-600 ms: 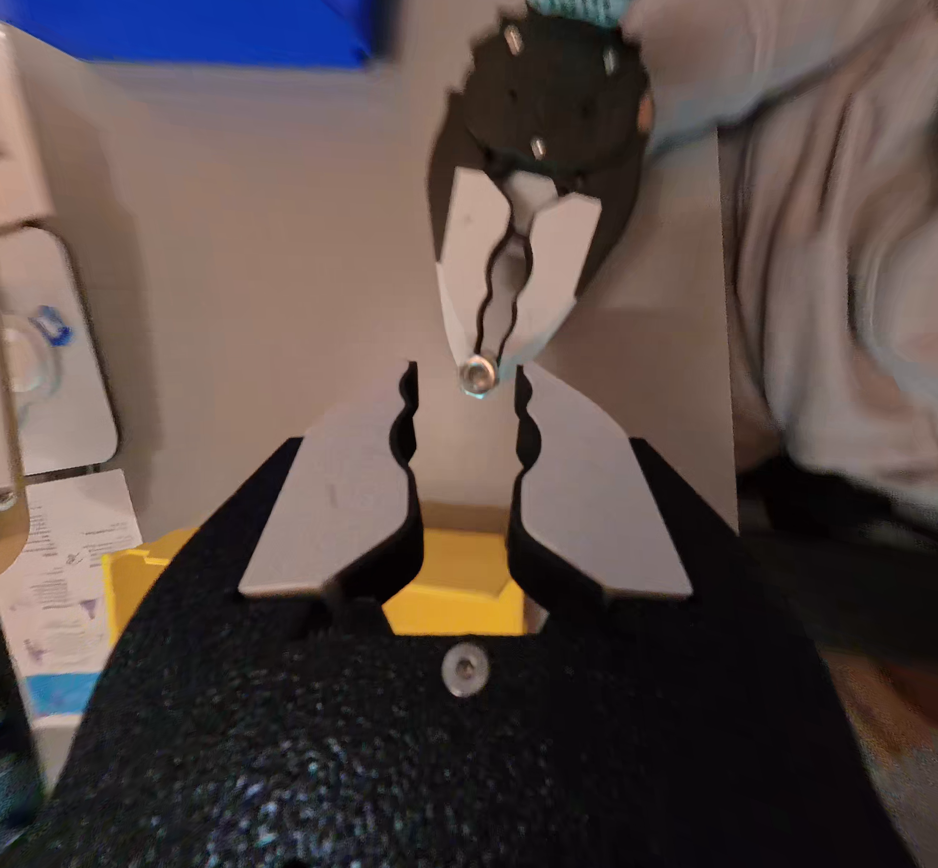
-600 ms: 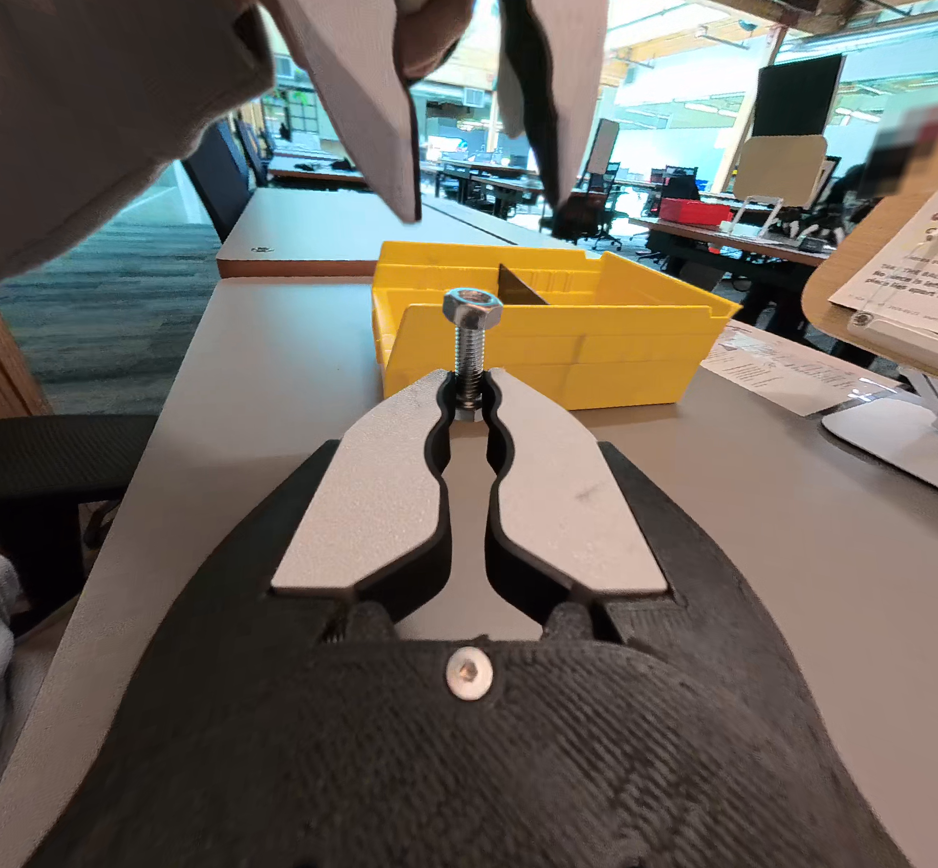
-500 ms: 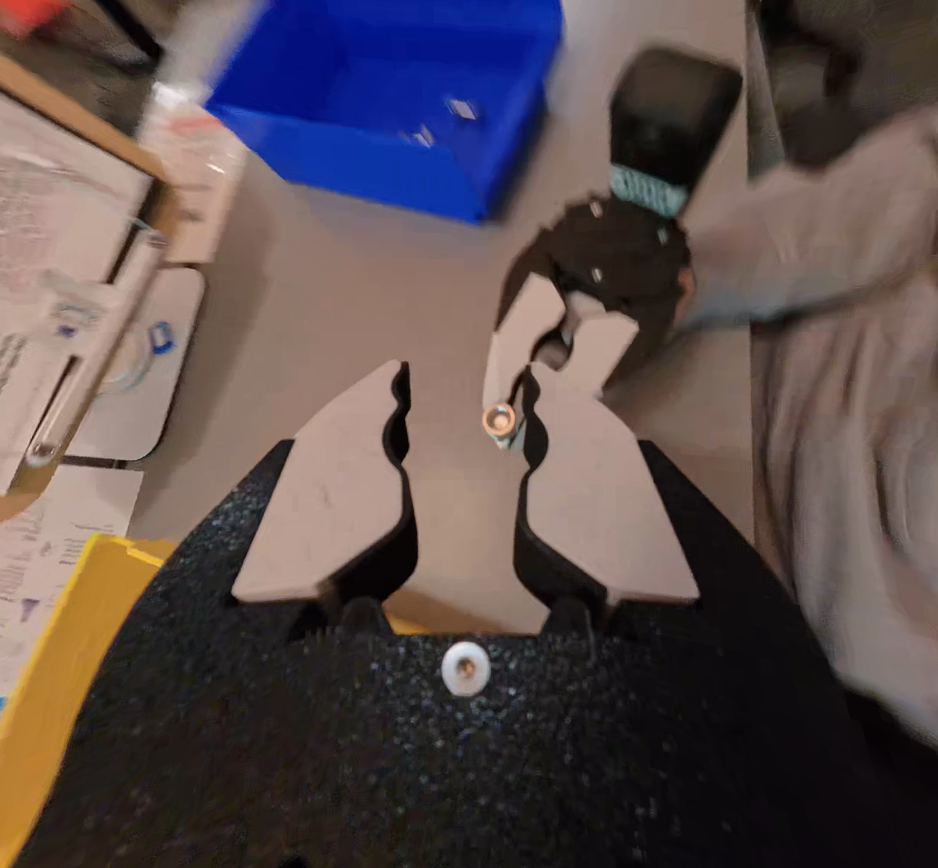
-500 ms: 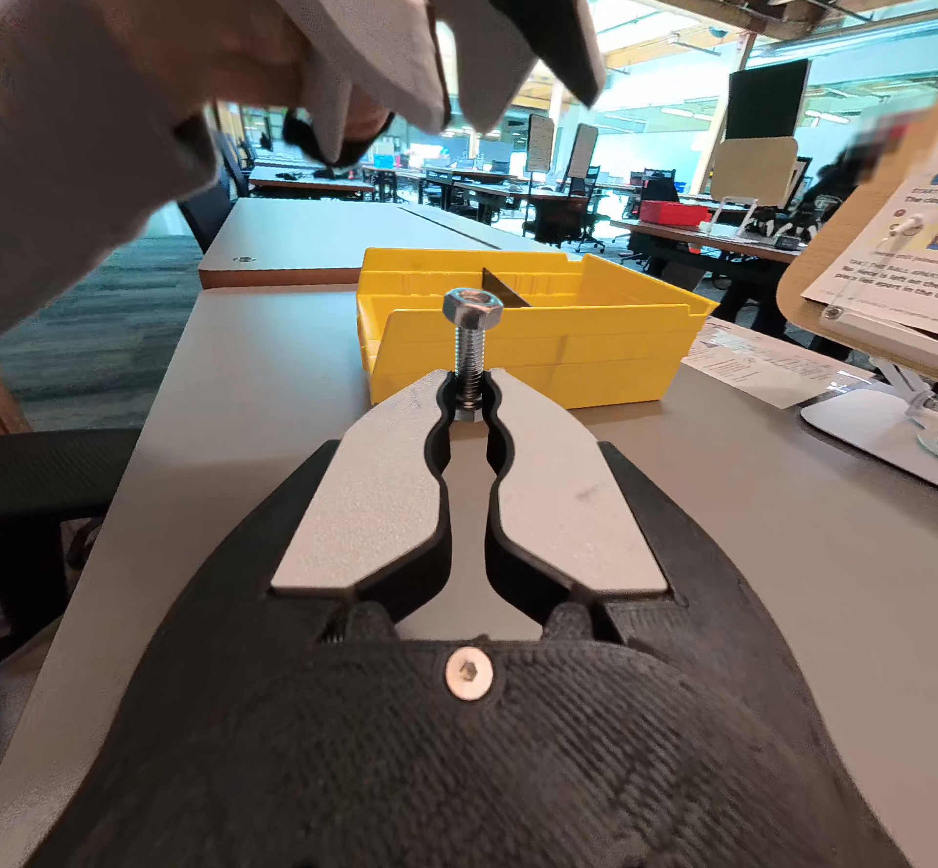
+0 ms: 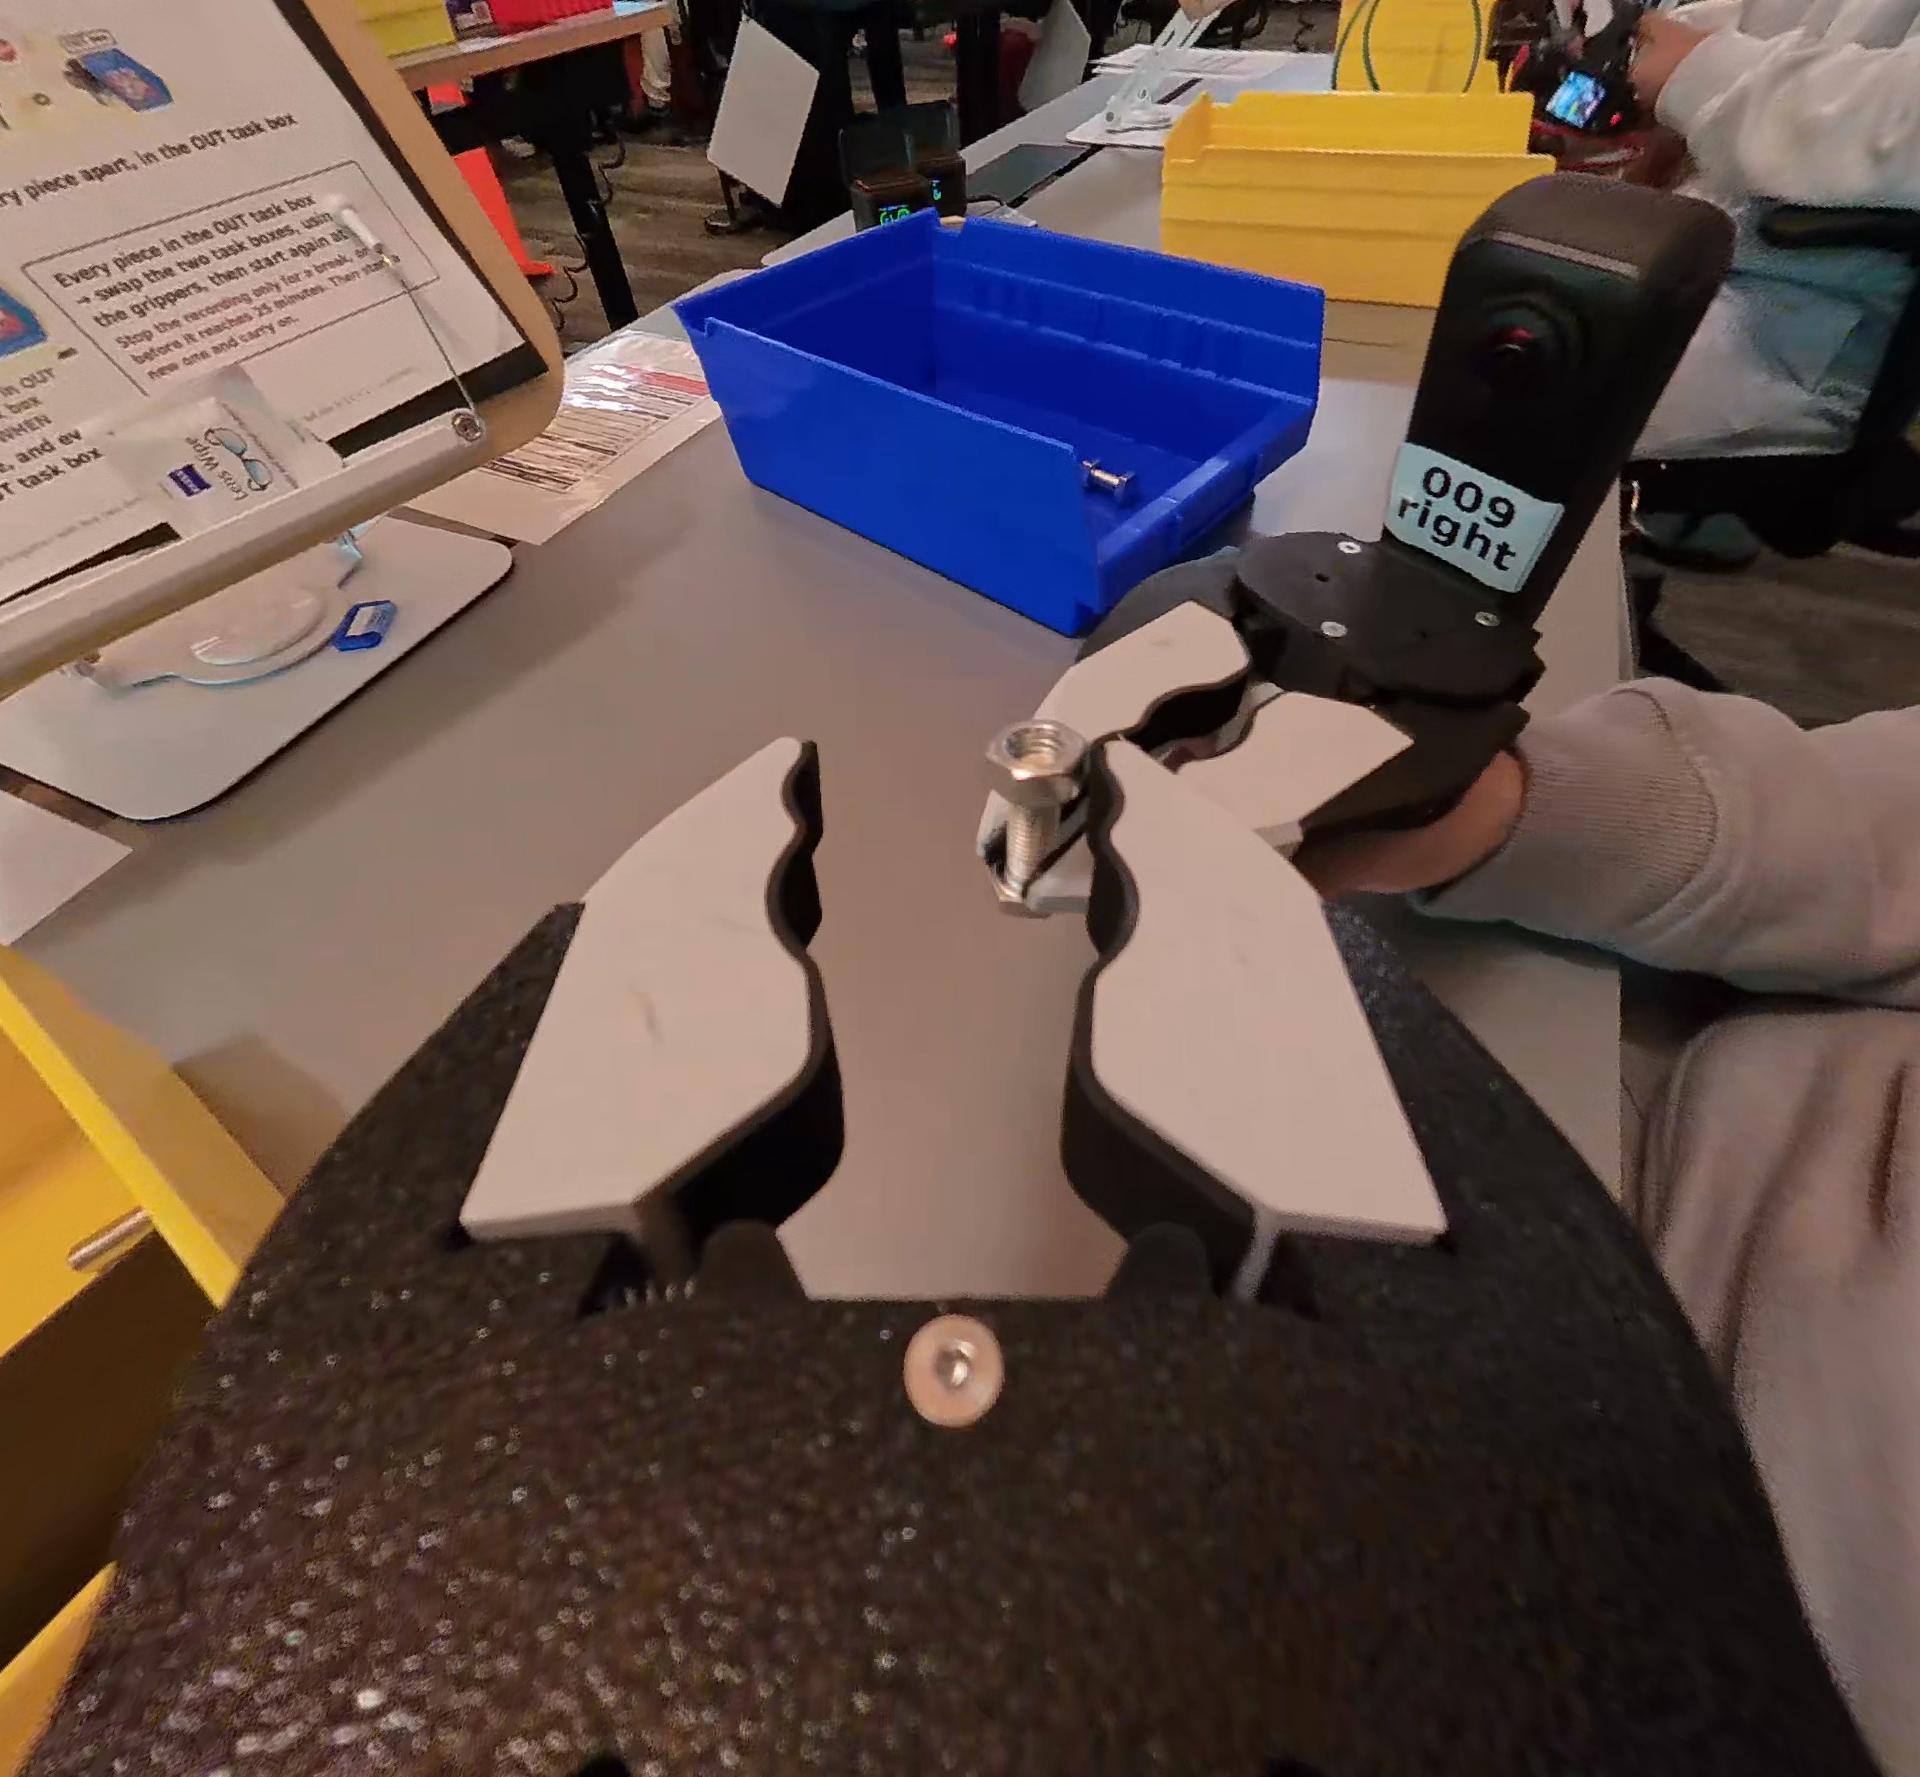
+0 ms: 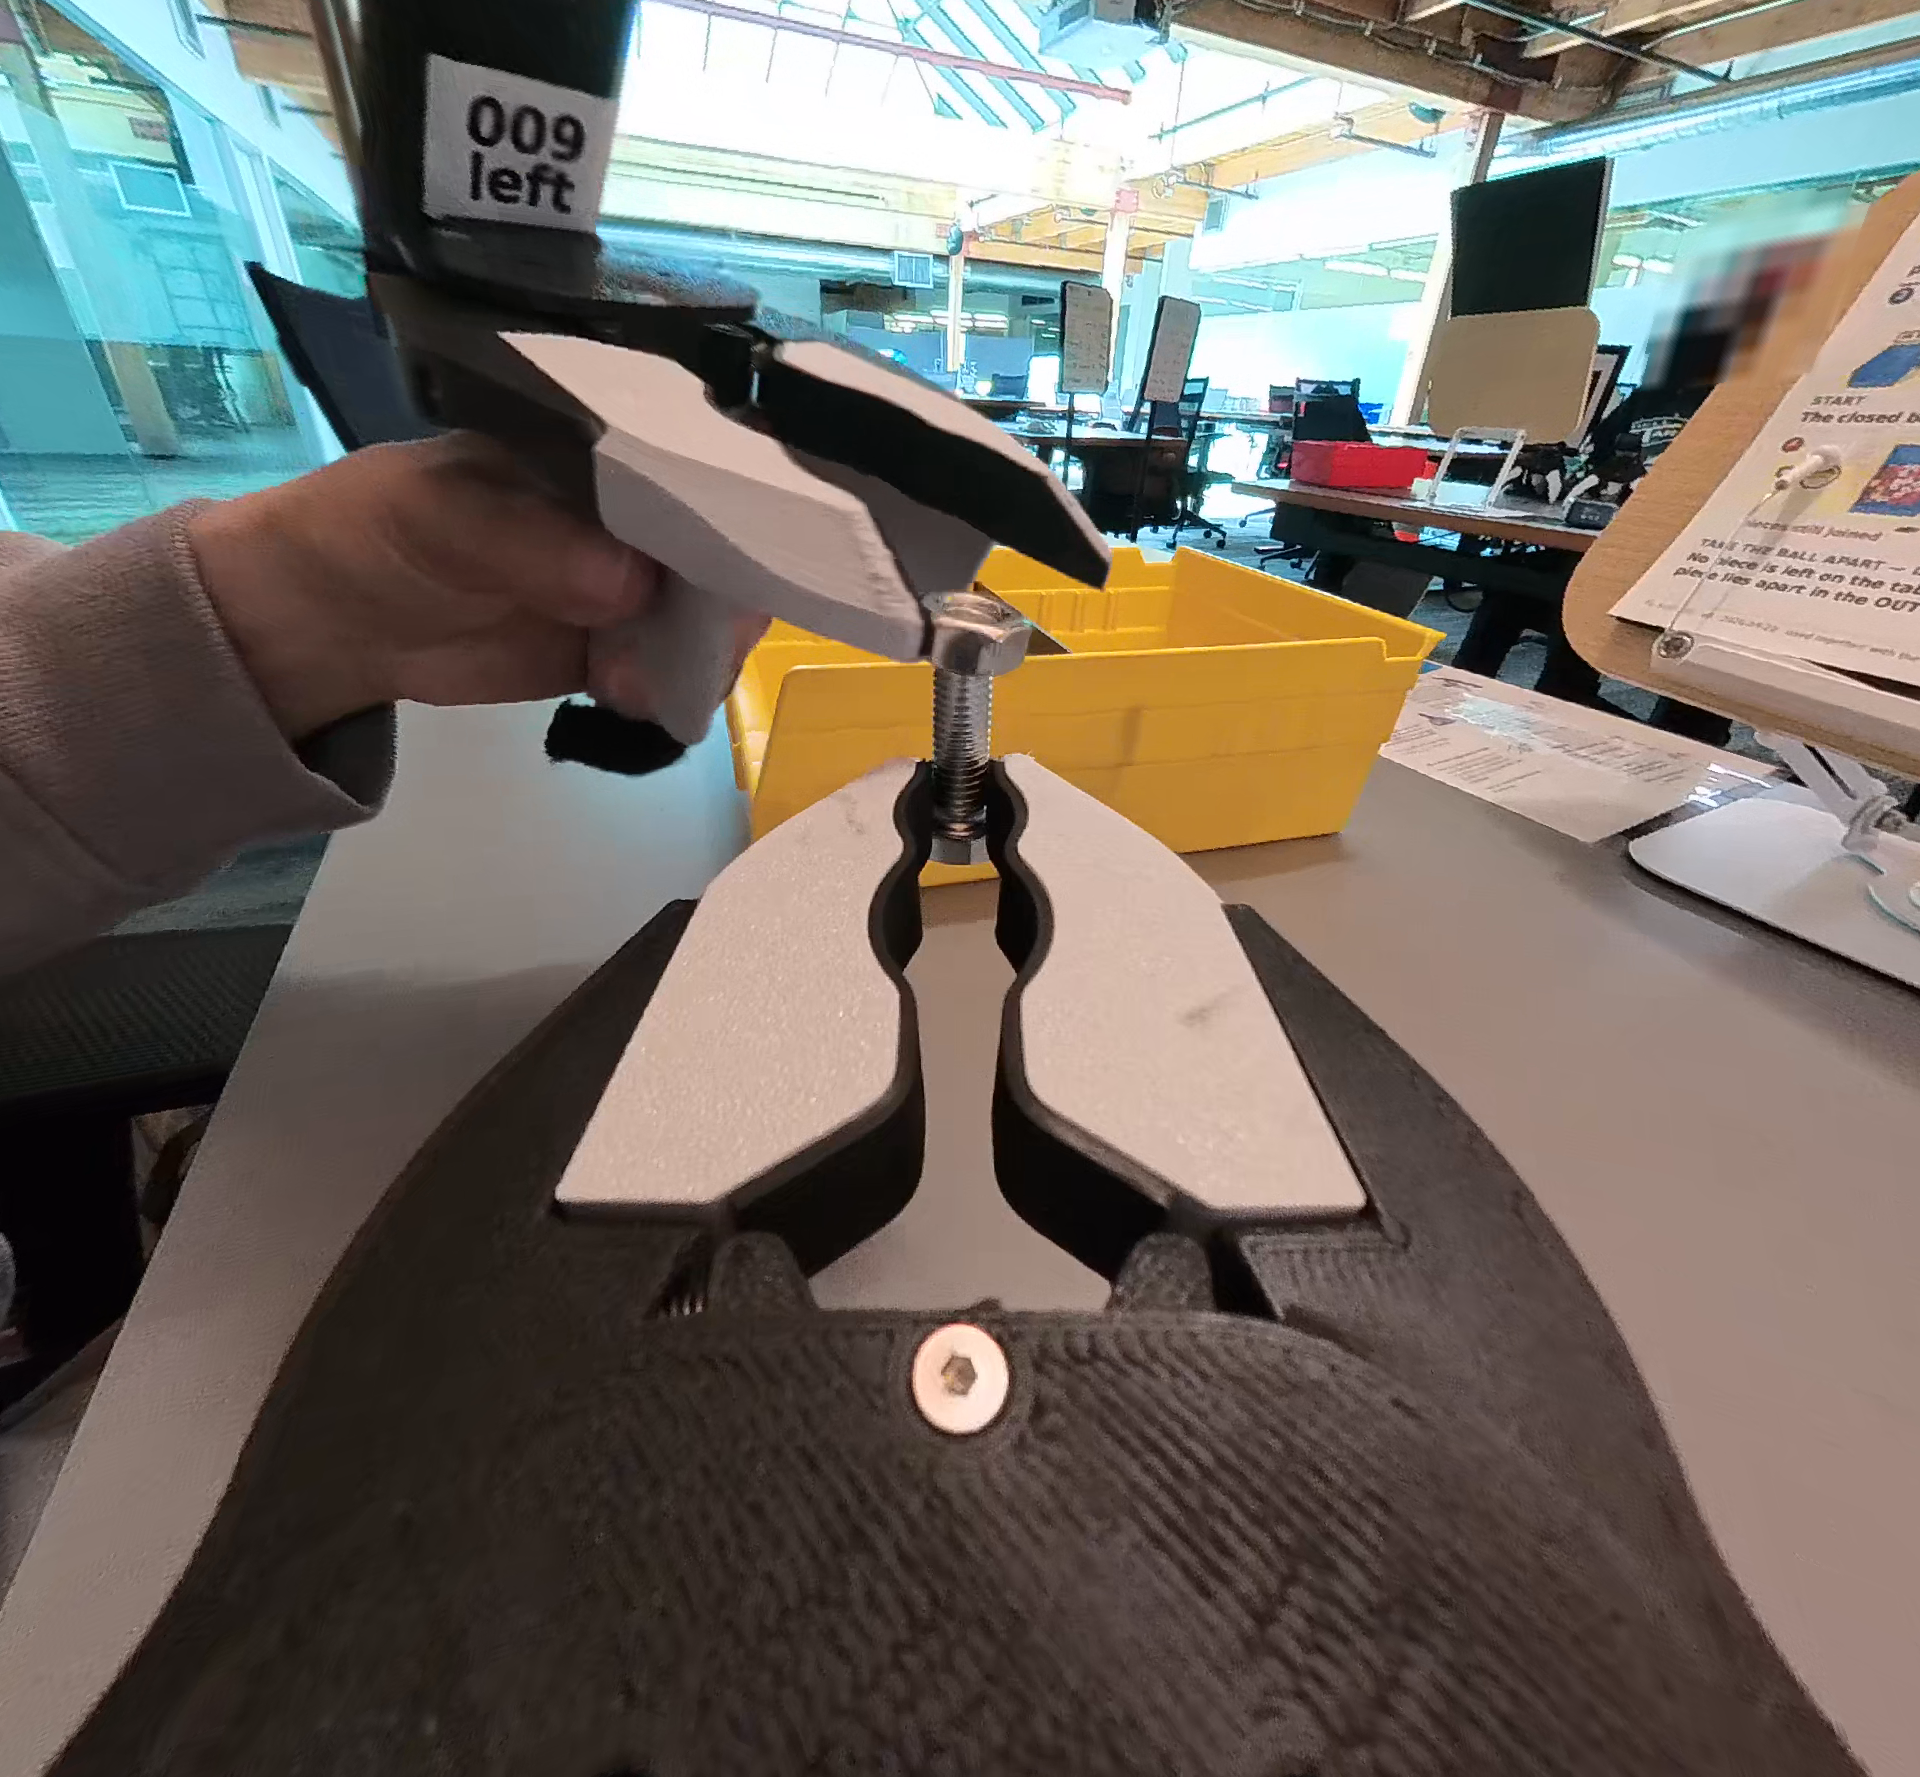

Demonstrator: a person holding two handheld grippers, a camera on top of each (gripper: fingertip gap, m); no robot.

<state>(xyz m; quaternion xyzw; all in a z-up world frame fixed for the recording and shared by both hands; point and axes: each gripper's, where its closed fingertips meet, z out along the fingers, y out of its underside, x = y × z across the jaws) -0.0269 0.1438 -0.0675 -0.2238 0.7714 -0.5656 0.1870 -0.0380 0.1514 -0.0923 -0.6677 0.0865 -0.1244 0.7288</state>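
Note:
My right gripper (image 6: pixel 961 771) is shut on the threaded shank of a silver bolt (image 6: pixel 961 740) and holds it upright above the grey table (image 6: pixel 1558 1052). A hex nut (image 6: pixel 977 636) sits at the bolt's top end. In the left wrist view the right gripper (image 5: pixel 1034 880) comes in from the right with the nut (image 5: pixel 1039 761) on top. My left gripper (image 5: pixel 956 756) is open wide. The nut stands between its fingertips, close against the right finger (image 5: pixel 1164 854) and well apart from the left one. In the right wrist view the left gripper (image 6: pixel 997 600) reaches the nut from the upper left.
A blue bin (image 5: pixel 914 480) with a small metal piece (image 5: pixel 1110 480) stands beyond the grippers. A yellow bin (image 6: pixel 1143 740) stands behind the bolt; its corner shows in the left wrist view (image 5: pixel 104 1156). An instruction board on a stand (image 5: pixel 208 221) is at the left, with papers on the table. Left and right tips are no more than a few centimetres apart.
My left gripper has swung from looking down over the bolt to level beside it, and its jaws have opened wider around the nut. The right gripper has kept its grip on the bolt.

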